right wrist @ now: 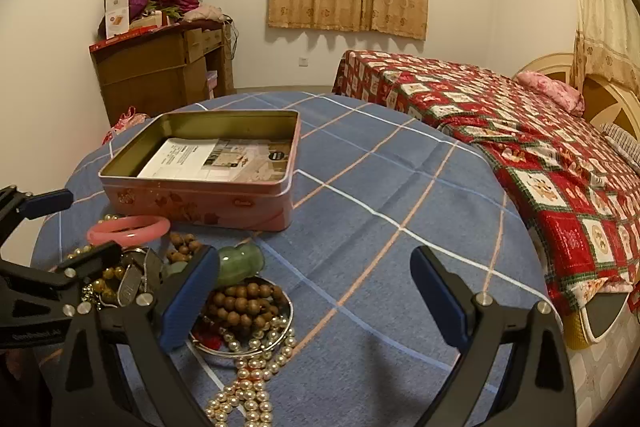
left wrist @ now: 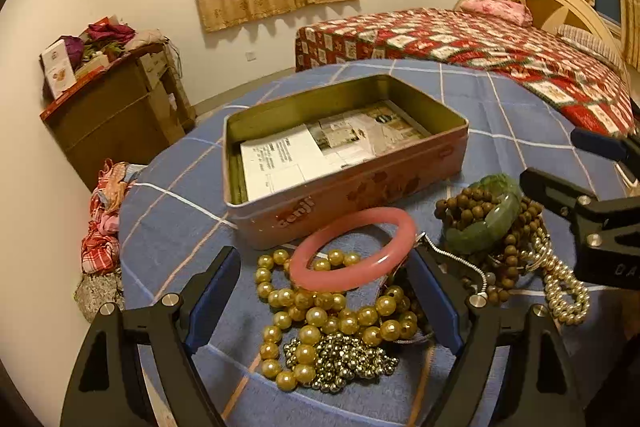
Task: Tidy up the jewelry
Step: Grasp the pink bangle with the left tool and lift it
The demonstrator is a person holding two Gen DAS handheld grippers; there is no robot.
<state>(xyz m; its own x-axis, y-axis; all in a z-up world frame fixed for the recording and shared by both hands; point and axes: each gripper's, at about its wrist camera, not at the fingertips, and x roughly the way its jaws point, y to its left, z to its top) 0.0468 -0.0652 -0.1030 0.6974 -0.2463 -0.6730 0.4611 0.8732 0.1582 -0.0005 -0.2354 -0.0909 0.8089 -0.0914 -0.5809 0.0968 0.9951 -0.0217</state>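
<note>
An open pink tin box [left wrist: 352, 195] with papers inside stands on the blue checked tablecloth [left wrist: 500, 99]; it also shows in the right wrist view [right wrist: 208, 203]. In front of it lie a pink bangle [left wrist: 352, 247], gold pearl beads [left wrist: 328, 315], a green jade bangle [left wrist: 488, 223], brown wooden beads [left wrist: 468, 203] and a pale pearl strand [left wrist: 564, 291]. My left gripper [left wrist: 324, 287] is open, its fingers either side of the pink bangle and gold beads. My right gripper [right wrist: 312, 291] is open and empty over bare cloth, its left finger beside the wooden beads [right wrist: 244, 303] and jade bangle [right wrist: 240, 263].
A bed with a red patterned quilt [right wrist: 540, 163] runs along the right. A wooden cabinet [right wrist: 160, 75] piled with things stands by the far wall. Bundled cloth [left wrist: 104, 223] lies off the table's left edge. The cloth [right wrist: 400, 187] stretches right of the tin.
</note>
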